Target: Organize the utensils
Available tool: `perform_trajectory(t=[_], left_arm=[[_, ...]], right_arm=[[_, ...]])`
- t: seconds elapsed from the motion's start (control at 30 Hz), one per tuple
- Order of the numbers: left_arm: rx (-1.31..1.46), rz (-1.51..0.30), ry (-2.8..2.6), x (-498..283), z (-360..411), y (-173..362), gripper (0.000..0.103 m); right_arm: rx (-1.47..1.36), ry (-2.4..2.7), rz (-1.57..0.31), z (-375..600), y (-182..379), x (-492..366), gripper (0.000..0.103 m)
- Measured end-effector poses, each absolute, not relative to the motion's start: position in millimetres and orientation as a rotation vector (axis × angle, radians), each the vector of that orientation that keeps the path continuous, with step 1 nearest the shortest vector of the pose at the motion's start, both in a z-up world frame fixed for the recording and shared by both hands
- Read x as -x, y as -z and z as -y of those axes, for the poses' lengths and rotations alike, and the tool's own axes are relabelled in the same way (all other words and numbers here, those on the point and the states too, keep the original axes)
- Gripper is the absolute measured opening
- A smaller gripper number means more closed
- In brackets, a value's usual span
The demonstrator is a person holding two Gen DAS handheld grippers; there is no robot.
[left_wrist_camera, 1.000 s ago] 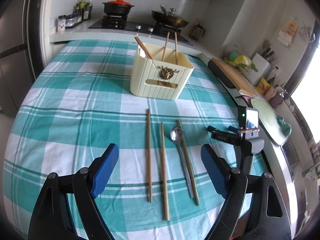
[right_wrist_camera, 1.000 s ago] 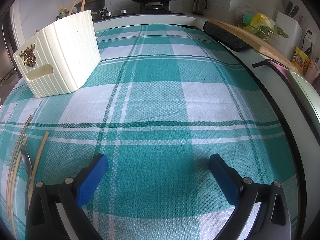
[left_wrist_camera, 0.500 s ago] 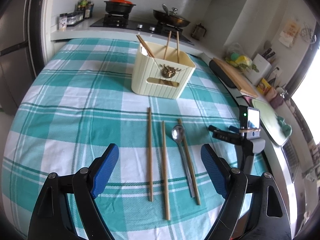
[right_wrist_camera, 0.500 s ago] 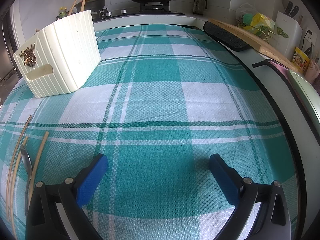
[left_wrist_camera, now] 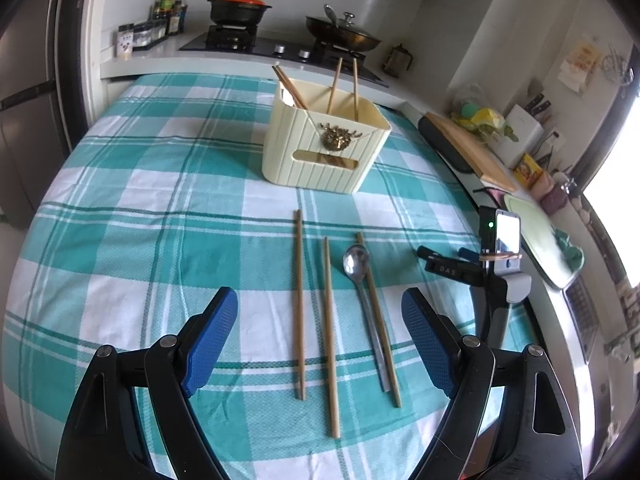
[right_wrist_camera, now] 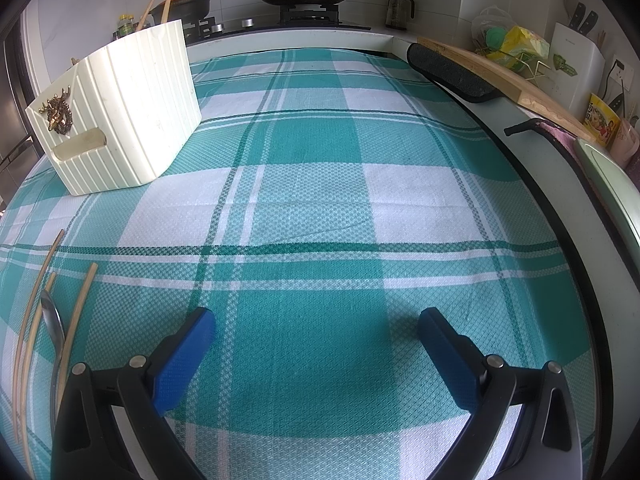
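Three wooden chopsticks (left_wrist_camera: 298, 304) and a metal spoon (left_wrist_camera: 362, 292) lie side by side on the teal checked cloth, between my left gripper's open blue fingers. A cream ribbed holder (left_wrist_camera: 326, 148) with several chopsticks in it stands behind them. My left gripper (left_wrist_camera: 319, 312) is open and empty, above the near ends of the utensils. My right gripper (right_wrist_camera: 316, 332) is open and empty, low over bare cloth to the right of the utensils; the holder (right_wrist_camera: 116, 120), chopsticks (right_wrist_camera: 78, 312) and spoon (right_wrist_camera: 54, 324) show at its left. The right gripper's body (left_wrist_camera: 496, 264) shows in the left wrist view.
A stove with a black pot (left_wrist_camera: 239, 8) and a pan (left_wrist_camera: 344, 34) runs along the back. On the right counter lie a wooden board (left_wrist_camera: 468, 150), a dark mat (right_wrist_camera: 452, 72), a knife block (right_wrist_camera: 576, 64) and a green tray (left_wrist_camera: 540, 240).
The left gripper's view has shifted a little: the holder and utensils sit slightly lower and closer. The right gripper has not moved.
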State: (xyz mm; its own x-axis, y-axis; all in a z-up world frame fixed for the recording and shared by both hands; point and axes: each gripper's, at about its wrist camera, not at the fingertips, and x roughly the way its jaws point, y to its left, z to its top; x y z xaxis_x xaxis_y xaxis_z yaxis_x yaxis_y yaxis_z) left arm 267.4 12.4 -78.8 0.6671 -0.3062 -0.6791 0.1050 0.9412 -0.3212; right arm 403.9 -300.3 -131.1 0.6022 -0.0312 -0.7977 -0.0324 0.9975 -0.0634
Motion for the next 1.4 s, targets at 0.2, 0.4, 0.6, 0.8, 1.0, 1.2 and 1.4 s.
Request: perform_trajectory(t=[0.2, 0.4, 0.6, 0.8, 1.0, 1.2, 1.4], left_arm=[[0.266, -0.81, 0.234, -267, -12, 79, 0.085], [0.265, -0.809, 0.23, -265, -15, 80, 0.085], [0.276, -0.804, 0.219, -264, -23, 82, 0.085], [0.293, -0.818, 0.209, -266, -31, 90, 0.085], [0.288, -0.841, 0.174, -269, -34, 97, 0.085], [0.268, -0.858, 0.173, -267, -27, 109, 0.085], [0.224, -0.9, 0.163, -267, -33, 122, 0.085]], right_arm=[[0.074, -0.001, -0.925, 300, 131, -404, 0.103], [0.074, -0.001, -0.925, 300, 131, -404, 0.103], [0.074, -0.001, -0.925, 300, 131, -404, 0.103], [0.074, -0.001, -0.925, 300, 131, -404, 0.103], [0.074, -0.001, -0.924, 300, 131, -404, 0.103], [0.074, -0.001, -0.924, 301, 131, -404, 0.103], [0.074, -0.001, -0.924, 301, 131, -404, 0.103]])
